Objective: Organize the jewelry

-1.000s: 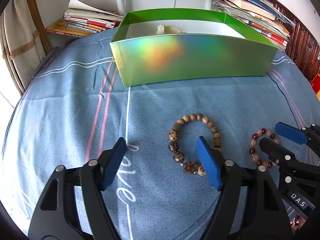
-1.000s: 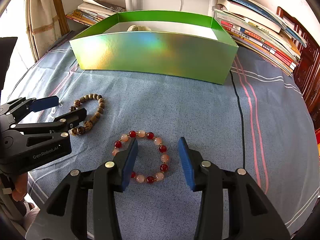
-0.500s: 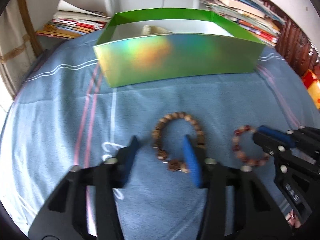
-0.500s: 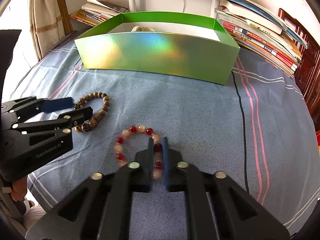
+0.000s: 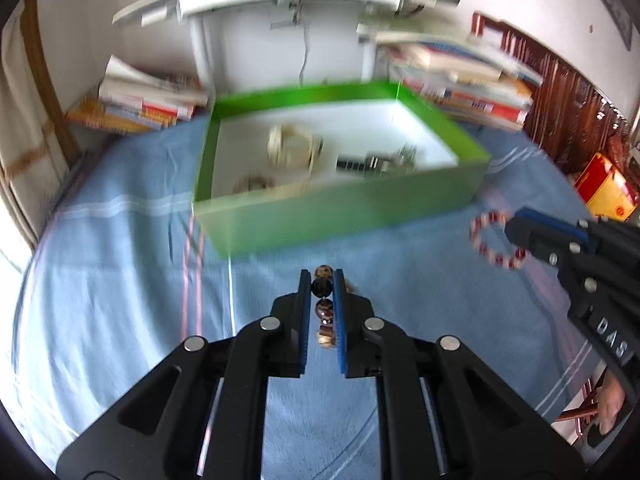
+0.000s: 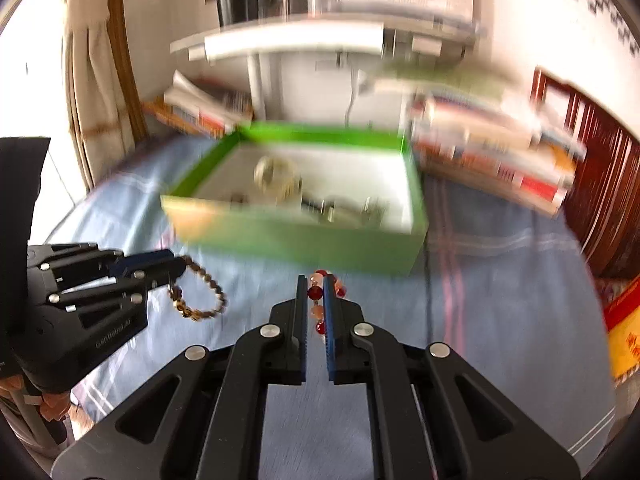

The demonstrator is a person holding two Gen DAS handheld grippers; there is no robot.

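My left gripper (image 5: 322, 280) is shut on a brown wooden bead bracelet (image 5: 323, 308) and holds it up above the blue cloth. It also shows in the right wrist view (image 6: 176, 272) with the brown bracelet (image 6: 204, 300) hanging from it. My right gripper (image 6: 316, 284) is shut on a red and pink bead bracelet (image 6: 316, 300), lifted. It shows in the left wrist view (image 5: 516, 228) with the red bracelet (image 5: 490, 238) hanging. The green box (image 5: 340, 208) stands ahead of both grippers and holds several jewelry pieces (image 5: 292, 148).
Stacks of books (image 5: 144, 100) lie behind the box to the left, and more books (image 5: 460, 80) to the right. A dark wooden headboard (image 5: 568, 108) is at the far right. A blue striped cloth (image 5: 120, 260) covers the surface.
Both grippers have shut on their bracelets and lifted them off the cloth. Both have risen, so the inside of the green box now shows.
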